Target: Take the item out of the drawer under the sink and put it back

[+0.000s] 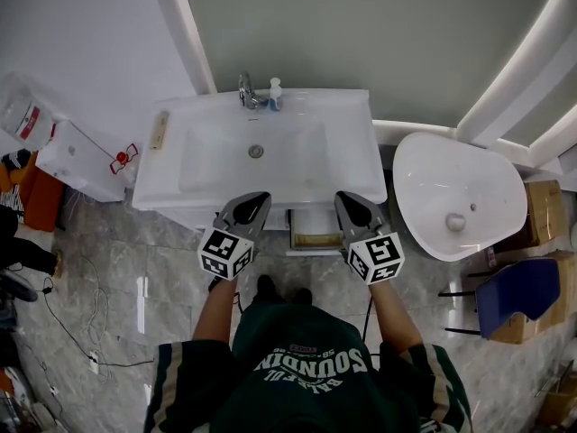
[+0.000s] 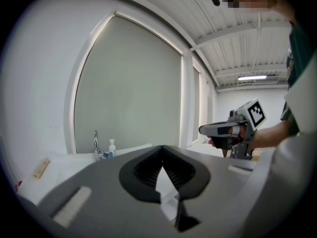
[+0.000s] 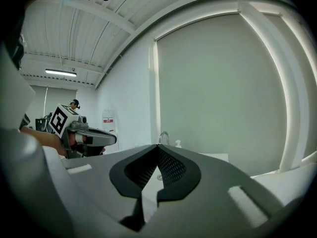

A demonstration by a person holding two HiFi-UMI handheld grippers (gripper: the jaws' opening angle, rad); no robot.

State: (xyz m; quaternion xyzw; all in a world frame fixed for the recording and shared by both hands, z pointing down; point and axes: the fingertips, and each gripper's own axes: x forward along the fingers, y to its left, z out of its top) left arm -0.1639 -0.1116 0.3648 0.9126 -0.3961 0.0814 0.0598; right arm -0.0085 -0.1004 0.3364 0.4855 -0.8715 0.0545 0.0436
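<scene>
The white sink [image 1: 297, 106] stands before me, with a faucet [image 1: 247, 89] and a small soap bottle [image 1: 274, 95] at its back edge. Under its front edge a drawer [image 1: 315, 234] stands partly pulled out; its inside looks tan, and what lies in it I cannot make out. My left gripper [image 1: 256, 202] and right gripper [image 1: 347, 202] hover side by side at the sink's front edge, on either side of the drawer. Both are shut, with nothing between the jaws. From the left gripper view the jaws [image 2: 162, 148] meet; the right gripper's [image 3: 157, 148] also meet.
A white oval basin [image 1: 460, 192] stands to the right of the sink. Beyond it are cardboard boxes [image 1: 544, 211] and a blue chair [image 1: 517, 292]. A white box [image 1: 84, 161] sits at the left. A brush [image 1: 161, 130] lies on the sink's left rim. Cables [image 1: 68, 323] cross the marble floor.
</scene>
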